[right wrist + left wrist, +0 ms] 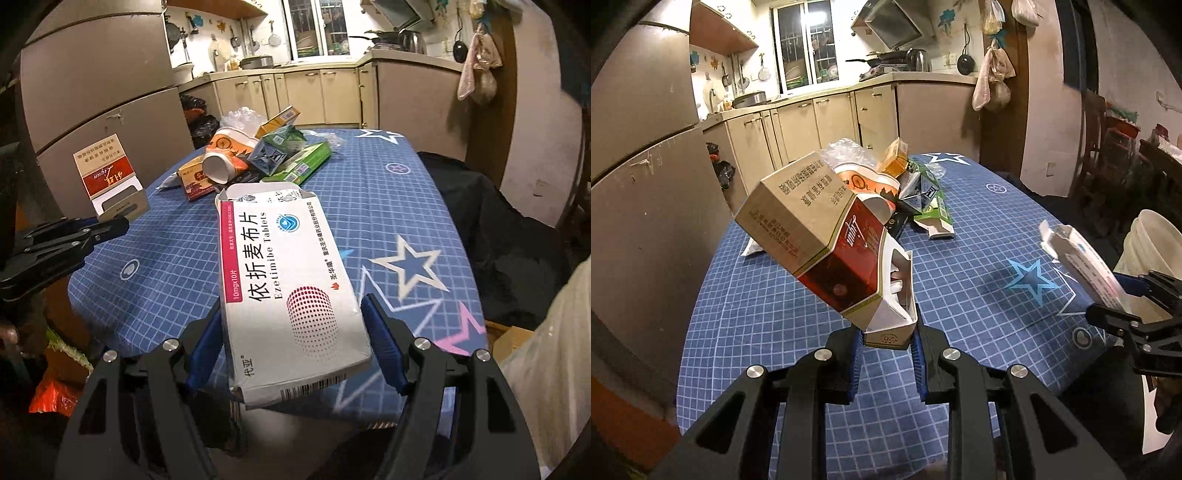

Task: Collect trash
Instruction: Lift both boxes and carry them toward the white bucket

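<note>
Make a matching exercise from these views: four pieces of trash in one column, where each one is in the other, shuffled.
1. red and gold cigarette pack
2. white tablet box
3. paper cup
4. green box

A. lying on its side in the pile
B. in the left gripper
C. at the pile's right edge
D. in the right gripper

Pairs: 1-B, 2-D, 3-A, 4-C

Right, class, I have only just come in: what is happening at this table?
A person is clearing trash from a table with a blue checked cloth, working a handheld gripper in each hand. The left gripper has its jaws shut on an opened red and gold cigarette pack, held up off the cloth. The right gripper grips a white tablet box, also lifted. A heap of trash waits at the far end: cartons, a tipped paper cup and crumpled plastic.
</note>
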Demonstrator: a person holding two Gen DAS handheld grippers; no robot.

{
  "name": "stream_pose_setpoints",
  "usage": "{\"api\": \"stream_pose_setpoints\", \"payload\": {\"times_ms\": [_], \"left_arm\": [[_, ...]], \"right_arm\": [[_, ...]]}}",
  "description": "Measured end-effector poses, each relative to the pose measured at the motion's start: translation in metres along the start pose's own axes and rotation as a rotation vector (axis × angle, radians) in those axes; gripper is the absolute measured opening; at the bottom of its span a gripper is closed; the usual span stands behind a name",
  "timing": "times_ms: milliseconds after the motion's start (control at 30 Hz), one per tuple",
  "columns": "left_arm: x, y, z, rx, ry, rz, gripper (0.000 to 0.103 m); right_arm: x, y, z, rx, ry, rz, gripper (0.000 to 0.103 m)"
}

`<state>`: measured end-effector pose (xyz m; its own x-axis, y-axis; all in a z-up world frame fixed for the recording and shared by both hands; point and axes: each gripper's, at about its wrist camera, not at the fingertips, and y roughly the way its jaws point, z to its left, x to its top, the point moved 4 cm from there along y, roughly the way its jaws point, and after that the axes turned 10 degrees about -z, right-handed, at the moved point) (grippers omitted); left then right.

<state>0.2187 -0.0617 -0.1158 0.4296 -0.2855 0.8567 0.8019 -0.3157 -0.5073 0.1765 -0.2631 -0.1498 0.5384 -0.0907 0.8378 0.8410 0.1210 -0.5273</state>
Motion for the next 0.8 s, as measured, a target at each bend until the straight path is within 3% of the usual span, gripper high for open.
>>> {"api": "stream_pose_setpoints", "payload": {"times_ms": [467, 800], "left_arm": [[0.01, -0.01, -0.027, -0.026, 0.043, -0.034, 0.025], [0.028, -0.012, -0.07, -0.094, 0.097, -0.069, 0.025]], "right_arm": [[0.01, -0.037, -0.017, -0.052, 0.036, -0.087, 0.069], [0.015, -0.071, -0.045, -0.138, 0.071, -0.156, 0.069]]}}
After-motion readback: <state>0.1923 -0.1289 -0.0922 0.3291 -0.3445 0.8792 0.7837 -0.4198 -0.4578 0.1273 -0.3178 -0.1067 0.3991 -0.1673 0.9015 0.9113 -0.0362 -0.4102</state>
